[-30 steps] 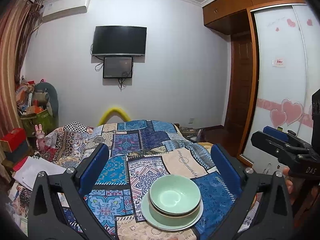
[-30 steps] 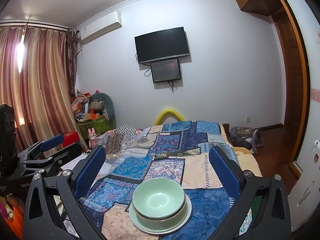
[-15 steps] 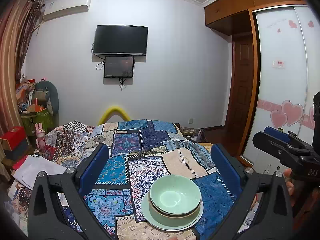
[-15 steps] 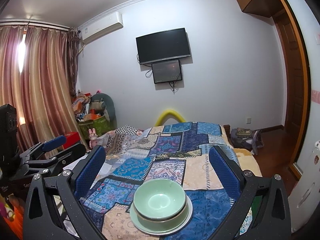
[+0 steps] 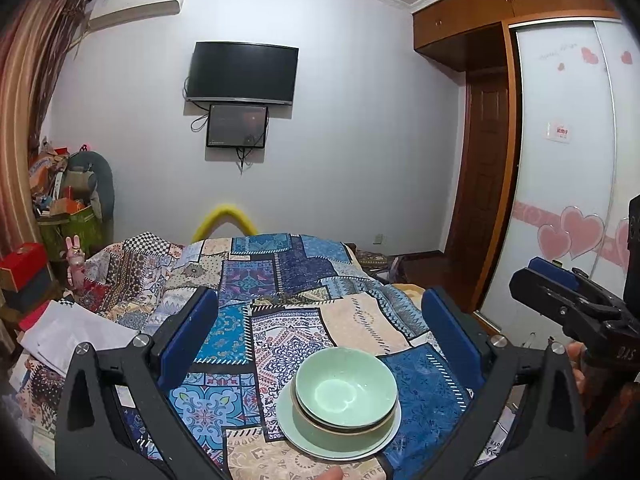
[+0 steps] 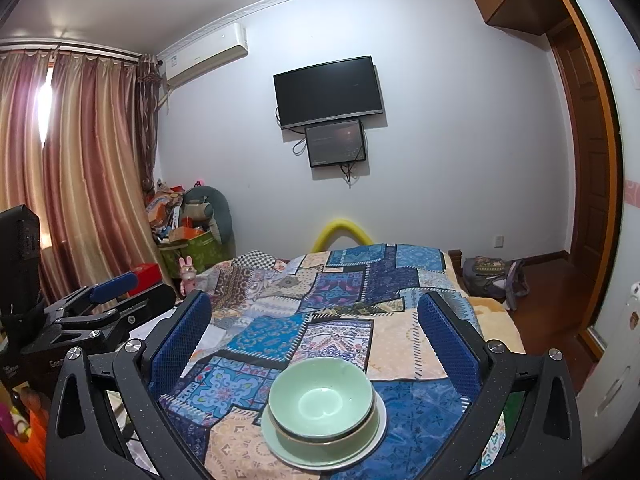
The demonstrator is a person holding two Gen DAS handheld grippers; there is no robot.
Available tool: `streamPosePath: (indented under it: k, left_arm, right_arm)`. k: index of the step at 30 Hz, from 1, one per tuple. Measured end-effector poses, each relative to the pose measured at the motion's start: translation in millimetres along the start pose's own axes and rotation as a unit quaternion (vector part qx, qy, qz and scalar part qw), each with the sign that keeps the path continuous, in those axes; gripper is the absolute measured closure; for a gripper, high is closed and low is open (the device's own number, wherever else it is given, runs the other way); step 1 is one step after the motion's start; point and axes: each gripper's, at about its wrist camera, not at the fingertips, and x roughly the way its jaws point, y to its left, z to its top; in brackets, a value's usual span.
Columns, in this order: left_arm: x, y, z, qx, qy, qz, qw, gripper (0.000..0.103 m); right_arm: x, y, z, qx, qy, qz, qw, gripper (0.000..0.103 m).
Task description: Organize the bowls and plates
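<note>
In the left wrist view, the left hand-held gripper [image 5: 320, 332] stands wide, its two blue pads far apart and nothing between them. Below and between the fingers, on the patchwork bedspread [image 5: 280, 280] of the bed, sits a stack: two pale green bowls [image 5: 346, 390], one nested inside the other, on a pale green plate [image 5: 304, 436]. The stack is near the close edge of the bed and touches neither finger. At the right edge of this view the right hand-held gripper [image 5: 560, 296] comes in, with some fingers [image 5: 576, 356] of a person behind it; how wide it is, I cannot tell from here. On the far wall hangs a dark television [image 5: 243, 72].

In the right wrist view, the right hand-held gripper [image 6: 314, 326] is also wide and holds nothing. The same bowls [image 6: 322, 400] rest on the plate [image 6: 288, 448], on the bedspread [image 6: 340, 280], low between the blue pads and apart from both. At the left the left hand-held gripper [image 6: 116, 300] is seen from the side, beside brown curtains [image 6: 80, 168].
</note>
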Motion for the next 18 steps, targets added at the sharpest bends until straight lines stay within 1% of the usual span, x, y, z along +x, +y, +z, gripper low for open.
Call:
streamPosePath:
  k: [4, 7, 10, 18]
  left_arm:
    - [0.7, 1.0, -0.1, -0.003, -0.002, 0.007, 1.0, 0.0]
    - [2.9, 0.9, 0.0, 0.0, 0.005, -0.003, 1.0, 0.0]
    - [3.0, -0.1, -1.2, 0.002, 0.005, 0.0, 1.0, 0.0]
    - [2.8, 0.6, -2.4, -0.002, 0.008, -0.009, 0.9999, 0.0]
  right_arm:
    - [0.2, 0.4, 0.2, 0.0, 0.0, 0.002, 1.0, 0.0]
    - [0.3, 1.2, 0.6, -0.001, 0.0, 0.002, 1.0, 0.0]
    - [1.8, 0.3, 1.3, -0.001, 0.002, 0.003, 1.0, 0.0]
    - [4.6, -2.8, 1.9, 0.003, 0.005, 0.004, 1.0, 0.0]
